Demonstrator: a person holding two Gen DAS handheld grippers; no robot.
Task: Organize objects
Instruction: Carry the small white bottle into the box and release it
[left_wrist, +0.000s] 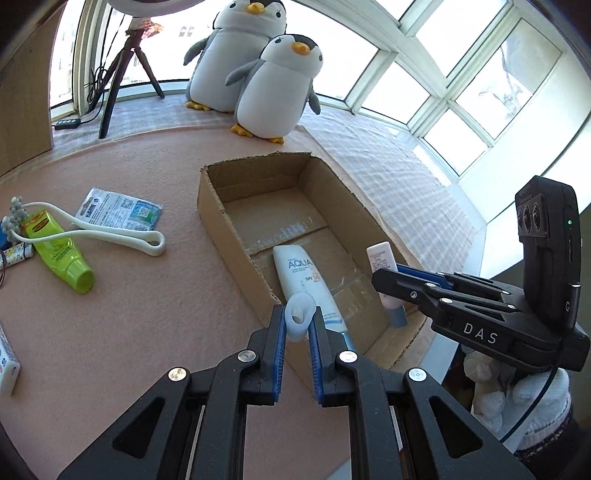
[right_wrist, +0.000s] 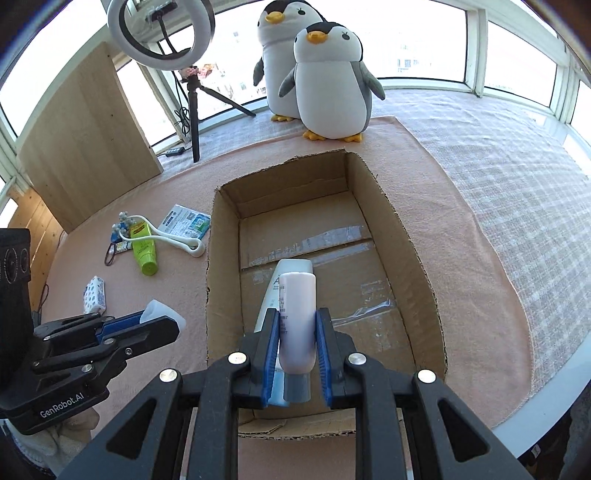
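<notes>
tube (right_wrist: 297, 325) between right gripper (right_wrist: 297, 347) pads, over box (right_wrist: 413, 258)

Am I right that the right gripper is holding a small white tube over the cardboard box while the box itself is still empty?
Not quite: the box is not empty. A white AQUA tube already lies on its floor, as the left wrist view shows. The rest holds: the right gripper is shut on a small white tube over the box.

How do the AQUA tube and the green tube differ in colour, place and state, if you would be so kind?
The AQUA tube is white; the green tube is bright lime. The AQUA tube lies inside the cardboard box; the green tube lies outside it on the pink mat. Both lie flat, and neither is gripped.
</notes>
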